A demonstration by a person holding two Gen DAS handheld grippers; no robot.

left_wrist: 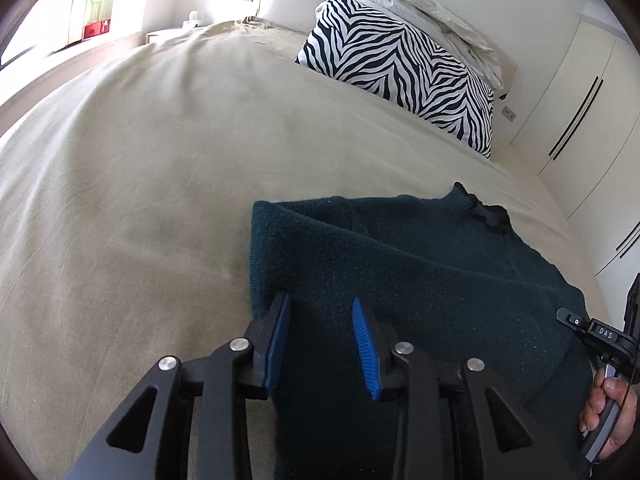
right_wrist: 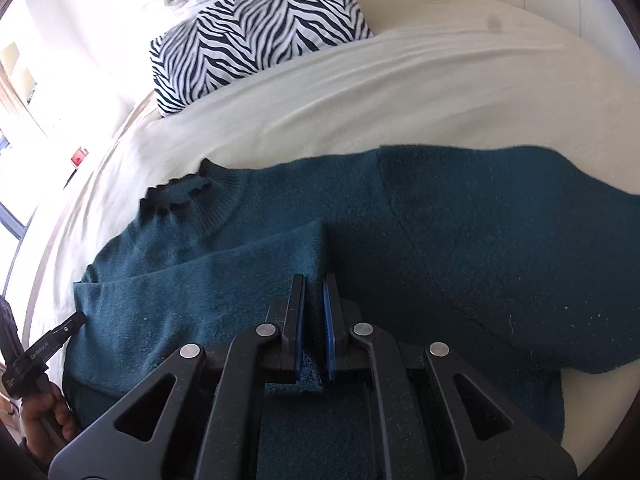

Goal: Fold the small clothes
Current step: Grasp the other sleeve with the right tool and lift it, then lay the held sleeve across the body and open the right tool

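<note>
A dark teal knit sweater (left_wrist: 420, 264) (right_wrist: 480, 240) lies flat on the beige bed cover (left_wrist: 160, 160), its dark ruffled collar (left_wrist: 488, 216) (right_wrist: 176, 192) pointing toward the pillows. My left gripper (left_wrist: 320, 304) stands over the sweater's left edge. Its blue pads are apart, with fabric below and between them and no visible pinch. My right gripper (right_wrist: 314, 278) is shut on a folded flap of the sweater, and teal knit shows between its pads. The other gripper's tip appears at the edge of each view, with a hand on its handle (left_wrist: 608, 400) (right_wrist: 48, 408).
A zebra-striped pillow (left_wrist: 400, 64) (right_wrist: 256, 40) lies at the head of the bed with crumpled white bedding (left_wrist: 432, 12) behind it. White wardrobe doors (left_wrist: 580, 100) stand beside the bed. A bright window and shelves lie beyond the bed's far side.
</note>
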